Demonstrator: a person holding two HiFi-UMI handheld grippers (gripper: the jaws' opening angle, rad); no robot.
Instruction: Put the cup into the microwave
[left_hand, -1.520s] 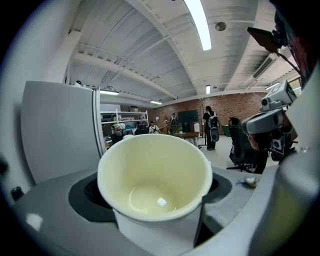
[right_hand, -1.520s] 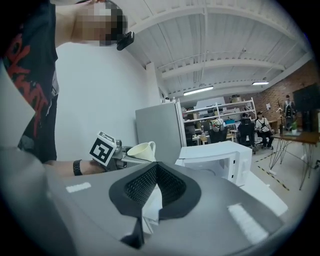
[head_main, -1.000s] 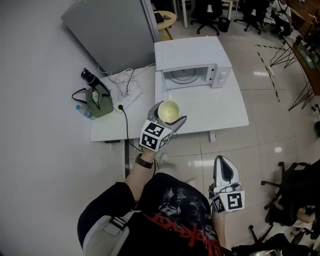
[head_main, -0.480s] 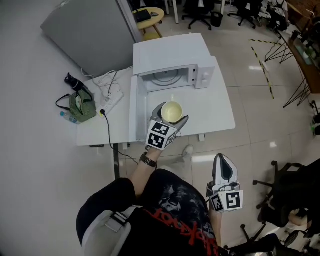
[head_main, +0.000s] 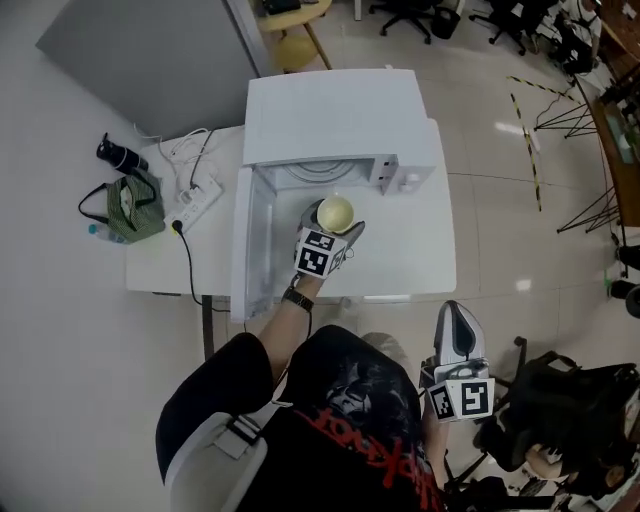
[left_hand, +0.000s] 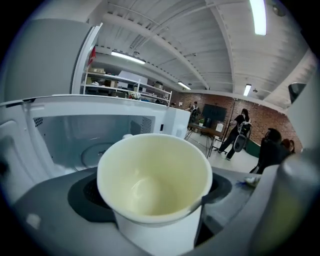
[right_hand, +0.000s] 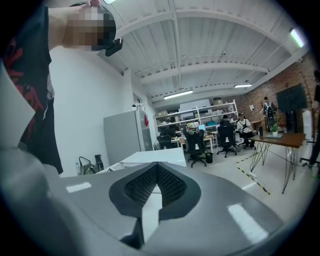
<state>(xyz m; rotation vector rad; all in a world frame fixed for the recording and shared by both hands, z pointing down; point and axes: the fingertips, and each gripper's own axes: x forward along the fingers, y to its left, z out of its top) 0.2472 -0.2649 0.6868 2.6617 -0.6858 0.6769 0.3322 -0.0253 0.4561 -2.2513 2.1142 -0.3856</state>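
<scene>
My left gripper (head_main: 333, 222) is shut on a pale yellow cup (head_main: 335, 213) (left_hand: 155, 187), held upright just in front of the open white microwave (head_main: 335, 115). In the left gripper view the cup fills the middle, and behind it the microwave cavity shows its glass turntable (left_hand: 97, 154). The microwave door (head_main: 246, 250) hangs open to the left of the gripper. My right gripper (head_main: 456, 335) is low at the person's side, away from the table, its jaws closed with nothing between them (right_hand: 156, 192).
The microwave stands on a white table (head_main: 425, 260). At the table's left lie a green bag (head_main: 125, 205), a white power strip with cables (head_main: 195, 195) and a dark bottle (head_main: 115, 155). A grey panel (head_main: 150, 50) leans behind. Office chairs stand on the floor at the right.
The left gripper carried the cup forward to the microwave's opening. The head view moved nearer over the table. The right gripper stayed at the side.
</scene>
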